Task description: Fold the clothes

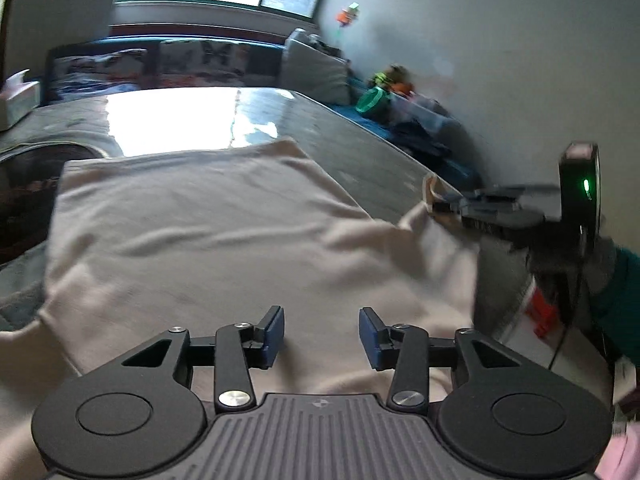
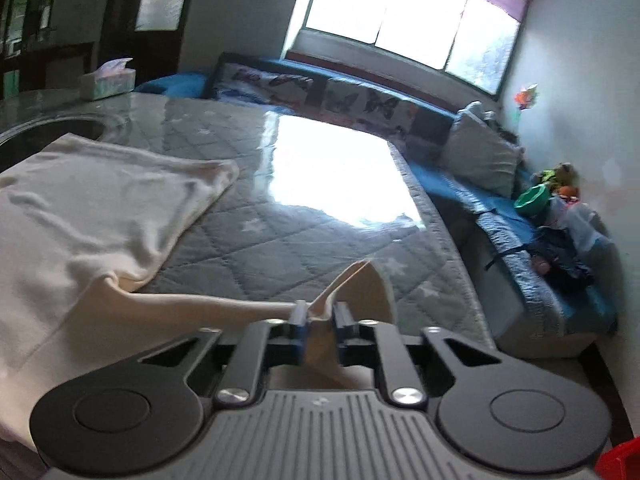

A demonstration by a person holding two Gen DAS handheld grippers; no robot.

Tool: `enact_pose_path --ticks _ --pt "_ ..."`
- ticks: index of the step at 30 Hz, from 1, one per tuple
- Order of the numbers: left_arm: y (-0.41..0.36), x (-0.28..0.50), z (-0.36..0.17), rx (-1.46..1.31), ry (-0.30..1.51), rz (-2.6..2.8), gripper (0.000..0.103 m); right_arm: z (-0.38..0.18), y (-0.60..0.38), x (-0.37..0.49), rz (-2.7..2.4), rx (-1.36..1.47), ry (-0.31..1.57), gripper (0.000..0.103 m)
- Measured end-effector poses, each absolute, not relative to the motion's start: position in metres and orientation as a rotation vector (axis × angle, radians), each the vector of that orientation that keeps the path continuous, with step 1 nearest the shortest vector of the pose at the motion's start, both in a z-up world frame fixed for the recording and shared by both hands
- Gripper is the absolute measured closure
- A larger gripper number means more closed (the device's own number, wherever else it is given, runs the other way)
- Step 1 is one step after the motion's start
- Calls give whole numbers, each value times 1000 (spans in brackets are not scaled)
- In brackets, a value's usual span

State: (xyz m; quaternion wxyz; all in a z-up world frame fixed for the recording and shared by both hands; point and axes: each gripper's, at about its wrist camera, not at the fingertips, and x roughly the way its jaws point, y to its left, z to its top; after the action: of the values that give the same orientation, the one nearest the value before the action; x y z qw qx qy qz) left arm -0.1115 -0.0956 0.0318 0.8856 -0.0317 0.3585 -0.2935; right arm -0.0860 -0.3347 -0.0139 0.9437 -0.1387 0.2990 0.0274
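Observation:
A cream garment lies spread on a grey quilted table. My left gripper hovers over its near part, open, with nothing between the blue pads. At the right of the left wrist view, my right gripper pinches the garment's right corner and holds it off the table. In the right wrist view the right gripper is shut on a fold of the cream garment, whose corner sticks up past the pads. The rest of the cloth lies to the left.
A tissue box stands at the table's far left near a dark round opening. Beyond the table's right edge runs a blue bench with cushions, a green bowl and toys against the wall. A sleeve in teal shows at the right.

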Motion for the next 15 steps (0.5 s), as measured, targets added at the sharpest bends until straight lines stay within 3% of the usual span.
enact_pose_path --ticks 15 --pt "-103 -120 27 -4 744 -721 56 -3 -414 -120 -233 -160 583 99"
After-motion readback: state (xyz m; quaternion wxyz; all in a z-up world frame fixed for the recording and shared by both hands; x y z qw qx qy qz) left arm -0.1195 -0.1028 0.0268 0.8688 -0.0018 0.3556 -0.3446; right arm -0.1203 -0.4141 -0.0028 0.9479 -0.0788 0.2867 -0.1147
